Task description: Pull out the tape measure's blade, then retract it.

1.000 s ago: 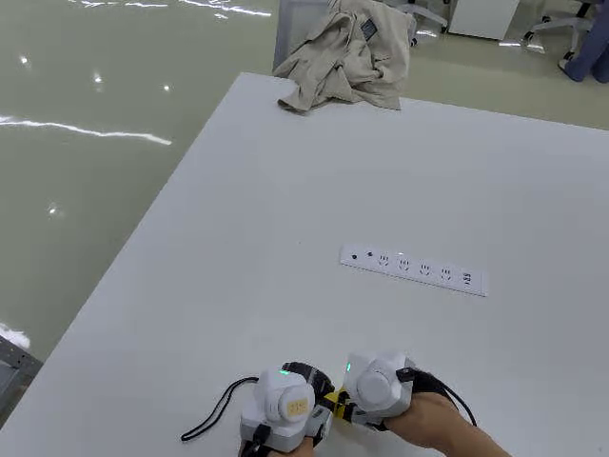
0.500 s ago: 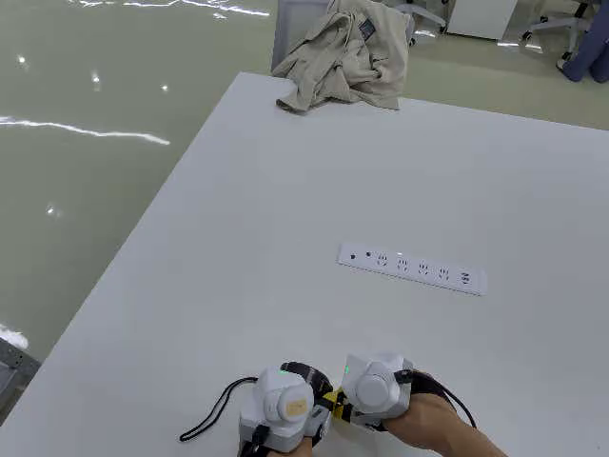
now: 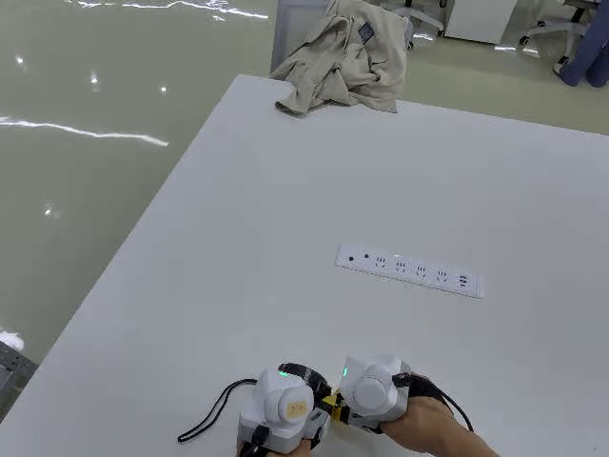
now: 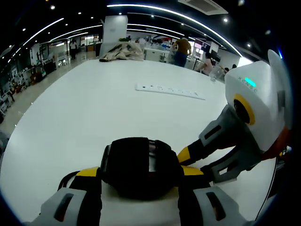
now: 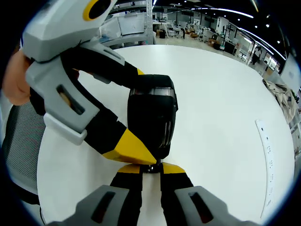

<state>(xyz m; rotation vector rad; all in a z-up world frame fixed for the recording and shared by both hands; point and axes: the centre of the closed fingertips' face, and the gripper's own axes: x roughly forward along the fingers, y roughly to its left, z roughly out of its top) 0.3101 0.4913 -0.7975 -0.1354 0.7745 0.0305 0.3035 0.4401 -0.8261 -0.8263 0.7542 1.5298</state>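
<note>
White bench point(image 3: 285, 209), mostly bare, with a power strip point(image 3: 409, 270) mid-surface, a crumpled beige jacket point(image 3: 343, 57) at the far end and glossy floor beyond.

The tape measure point(image 4: 140, 157) is a black case at the near edge, right in front of me. My left gripper point(image 4: 141, 175) clamps it, one yellow-tipped jaw on each side. My right gripper point(image 5: 150, 170) has its jaws pressed together at the case's mouth end, pinching something small there (I take it for the blade hook, but the tips hide it). A black wrist cord point(image 3: 211, 416) trails from the case out to the left on the bench.

Step, as I judge it: the very start of the pull-out. Both grips are set and no blade shows between case and right gripper.

Next move: keep the left clamp firm and draw the right gripper straight away from the mouth, holding the pinch and not twisting, so the blade runs out flat.

Orientation: the mouth points toward my right gripper. The blade axis runs sideways across me, roughly along the near bench edge. I cannot tell whether the case sits on the bench or just above it.
</note>
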